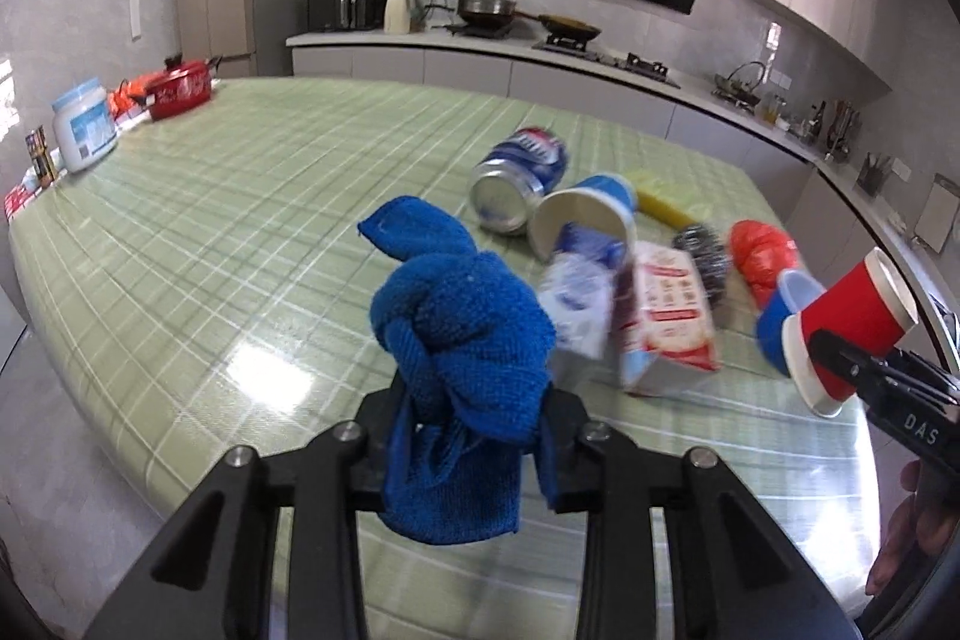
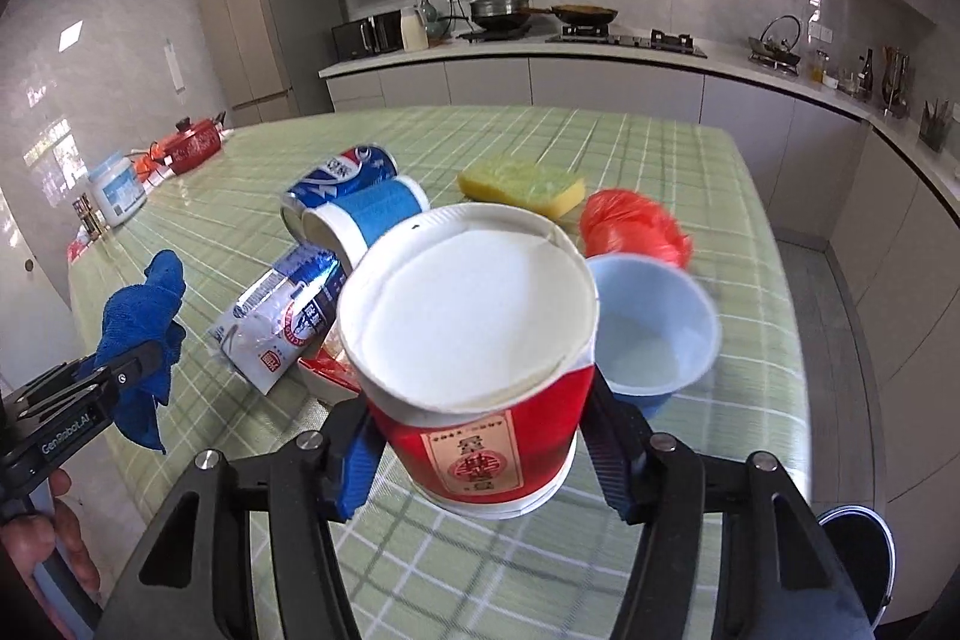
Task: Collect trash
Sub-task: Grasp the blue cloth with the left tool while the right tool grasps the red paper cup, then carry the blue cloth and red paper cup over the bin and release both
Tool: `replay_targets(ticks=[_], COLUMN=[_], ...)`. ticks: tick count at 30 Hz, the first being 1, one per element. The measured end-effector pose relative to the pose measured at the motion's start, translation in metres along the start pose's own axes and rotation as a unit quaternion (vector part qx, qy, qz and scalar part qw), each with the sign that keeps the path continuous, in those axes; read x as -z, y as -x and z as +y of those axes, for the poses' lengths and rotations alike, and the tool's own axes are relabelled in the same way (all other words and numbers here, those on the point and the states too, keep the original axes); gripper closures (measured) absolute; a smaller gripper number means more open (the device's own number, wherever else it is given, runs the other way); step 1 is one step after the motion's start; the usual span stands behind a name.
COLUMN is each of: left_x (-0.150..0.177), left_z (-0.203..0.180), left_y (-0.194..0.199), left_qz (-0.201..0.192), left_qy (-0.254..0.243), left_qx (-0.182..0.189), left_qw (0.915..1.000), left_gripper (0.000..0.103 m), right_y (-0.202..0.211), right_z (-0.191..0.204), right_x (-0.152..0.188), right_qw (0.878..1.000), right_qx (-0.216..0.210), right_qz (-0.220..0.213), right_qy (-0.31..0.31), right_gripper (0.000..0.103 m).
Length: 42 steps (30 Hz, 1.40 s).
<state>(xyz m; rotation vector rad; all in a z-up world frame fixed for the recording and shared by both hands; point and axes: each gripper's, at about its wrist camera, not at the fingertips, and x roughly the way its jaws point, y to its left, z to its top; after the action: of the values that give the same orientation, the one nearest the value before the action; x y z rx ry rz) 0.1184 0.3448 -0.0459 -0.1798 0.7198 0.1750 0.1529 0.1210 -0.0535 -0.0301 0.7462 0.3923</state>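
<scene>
While the right hand-held gripper [image 2: 480,451] is clamped on the red paper cup [image 2: 474,358], cup axis running forward along its fingers, the left hand-held gripper [image 1: 474,430] pinches the blue cloth [image 1: 456,316]. Remaining trash lies on the bench [image 1: 240,220] ahead and between them, the carton [image 1: 666,316] nearer the right one.

Three paper cups: red cup [image 2: 480,388], blue-banded cup [image 2: 372,214], light-blue cup [image 2: 654,334]; one can [image 2: 342,175], one blue cloth [image 1: 462,328], one sponge [image 2: 522,184], one steel scourer [image 1: 702,250], two cartons [image 1: 666,316], at 12 o'clock
</scene>
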Motion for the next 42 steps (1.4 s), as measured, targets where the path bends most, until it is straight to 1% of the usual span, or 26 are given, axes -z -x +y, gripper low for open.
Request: replay_targets(ticks=[6, 16, 22, 28, 36, 42], left_x=[-0.002, 0.012, 0.017, 0.022, 0.034, 0.047], left_z=[-0.04, -0.112, -0.158, -0.195, -0.241, -0.271], left_y=[0.017, 0.034, 0.041, 0.044, 0.05, 0.054], left_qz=[-0.012, -0.013, -0.014, -0.011, -0.005, 0.001], left_qy=[-0.02, -0.06, -0.088, -0.112, -0.138, -0.157], left_qx=[0.024, 0.076, 0.111, 0.141, 0.171, 0.189], left_qw=[0.9994, 0.9952, 0.9899, 0.9836, 0.9755, 0.9694], left_gripper=[0.068, 0.068, 0.068, 0.068, 0.068, 0.068], right_y=[0.029, 0.086, 0.116, 0.145, 0.178, 0.194], right_z=[-0.028, -0.098, -0.133, -0.168, -0.208, -0.235], right_x=[0.003, 0.024, 0.04, 0.055, 0.077, 0.093], right_qw=[1.0, 0.996, 0.992, 0.987, 0.981, 0.976], right_qx=[0.013, 0.062, 0.092, 0.121, 0.151, 0.167], right_qz=[-0.016, -0.035, -0.039, -0.044, -0.046, -0.043], right_qy=[-0.012, -0.051, -0.071, -0.092, -0.116, -0.133], right_gripper=[0.041, 0.041, 0.041, 0.041, 0.041, 0.041])
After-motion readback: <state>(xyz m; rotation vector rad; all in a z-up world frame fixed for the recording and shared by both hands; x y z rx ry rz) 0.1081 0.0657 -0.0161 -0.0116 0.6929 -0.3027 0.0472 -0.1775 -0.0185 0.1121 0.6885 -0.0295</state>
